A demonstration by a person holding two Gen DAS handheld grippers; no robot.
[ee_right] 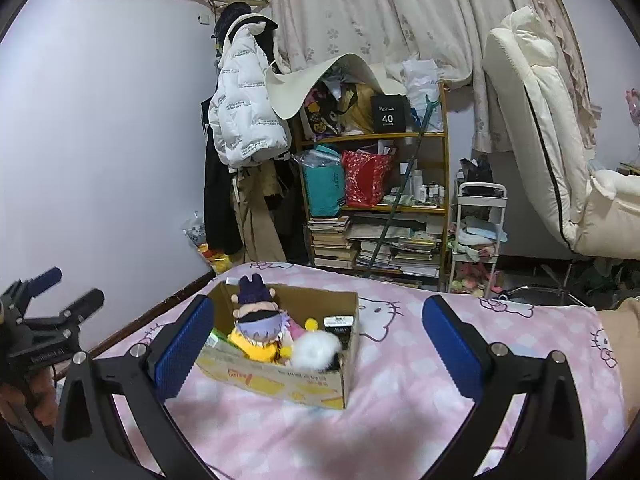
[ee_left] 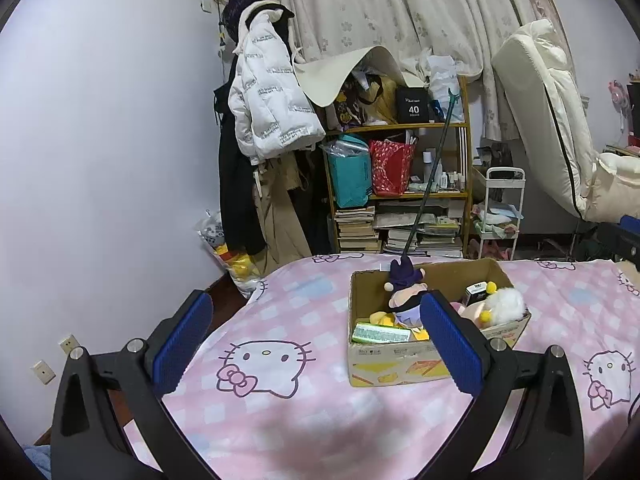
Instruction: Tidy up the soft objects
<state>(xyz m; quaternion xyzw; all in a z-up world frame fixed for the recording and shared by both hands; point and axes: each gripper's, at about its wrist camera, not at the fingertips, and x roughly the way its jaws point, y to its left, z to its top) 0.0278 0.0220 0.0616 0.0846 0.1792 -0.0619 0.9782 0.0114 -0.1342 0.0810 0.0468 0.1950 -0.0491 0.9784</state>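
Both grippers, left gripper (ee_left: 316,346) and right gripper (ee_right: 318,346), are wide open and hold nothing. They hang over the pink bed (ee_left: 280,412). The soft toys (ee_right: 260,332) sit in the cardboard box (ee_right: 280,380). Filling or emptying? I can't tell.

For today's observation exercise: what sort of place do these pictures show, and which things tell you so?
Most likely a bedroom at home. A bed with a pink cartoon-cat sheet fills the foreground, coats hang by the wall, and a cluttered bookshelf stands under drawn curtains.
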